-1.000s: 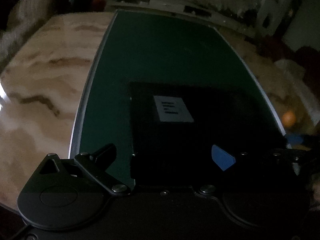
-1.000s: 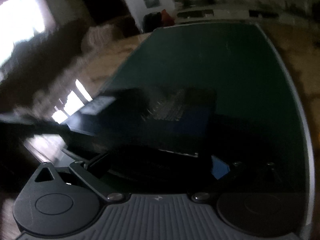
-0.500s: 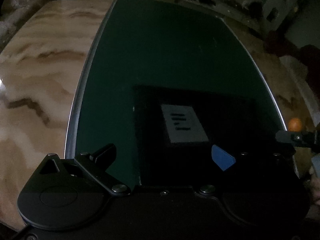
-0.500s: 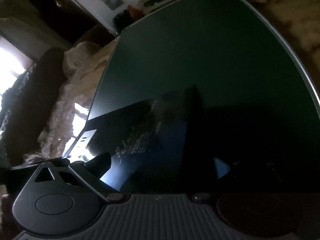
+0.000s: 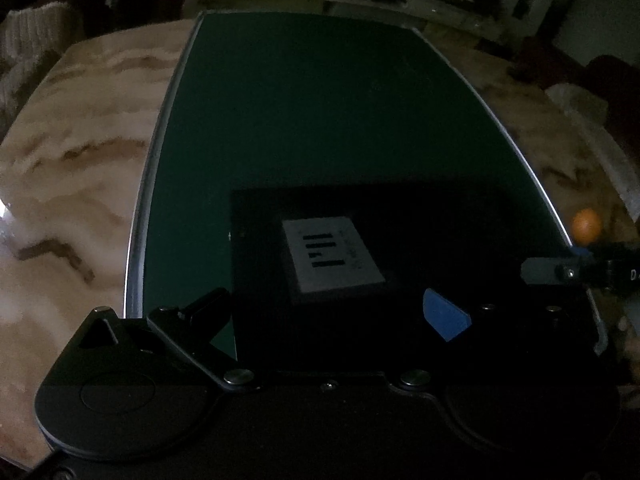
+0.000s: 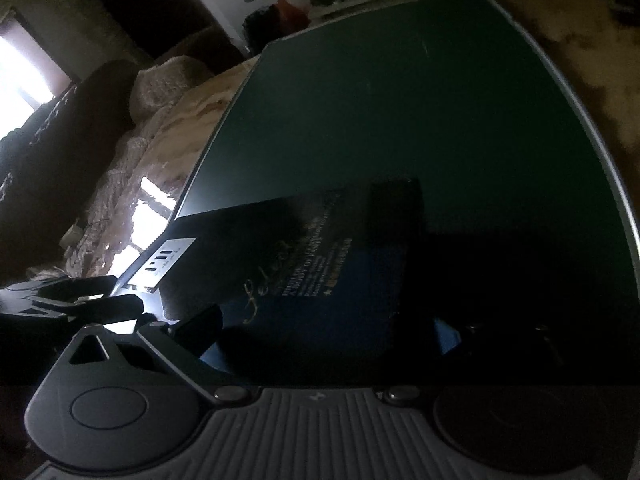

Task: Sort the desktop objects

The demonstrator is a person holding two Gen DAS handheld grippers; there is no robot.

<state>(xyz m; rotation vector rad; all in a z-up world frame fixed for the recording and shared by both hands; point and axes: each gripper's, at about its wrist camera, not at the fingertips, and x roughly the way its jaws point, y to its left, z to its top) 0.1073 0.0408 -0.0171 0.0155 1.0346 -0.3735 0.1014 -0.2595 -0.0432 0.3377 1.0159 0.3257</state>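
Two hand-held grippers flank one dark book lying lower centre on the green mat atop the marble desk. Left hand-held gripper and right hand-held gripper straddle it with fingers spread; grasp cannot be confirmed. White barcode label faces up.

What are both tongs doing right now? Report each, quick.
Left tongs: fingers spread wide either side of the dark book; a grip cannot be told.
Right tongs: fingers spread around the same book; a grip cannot be told.
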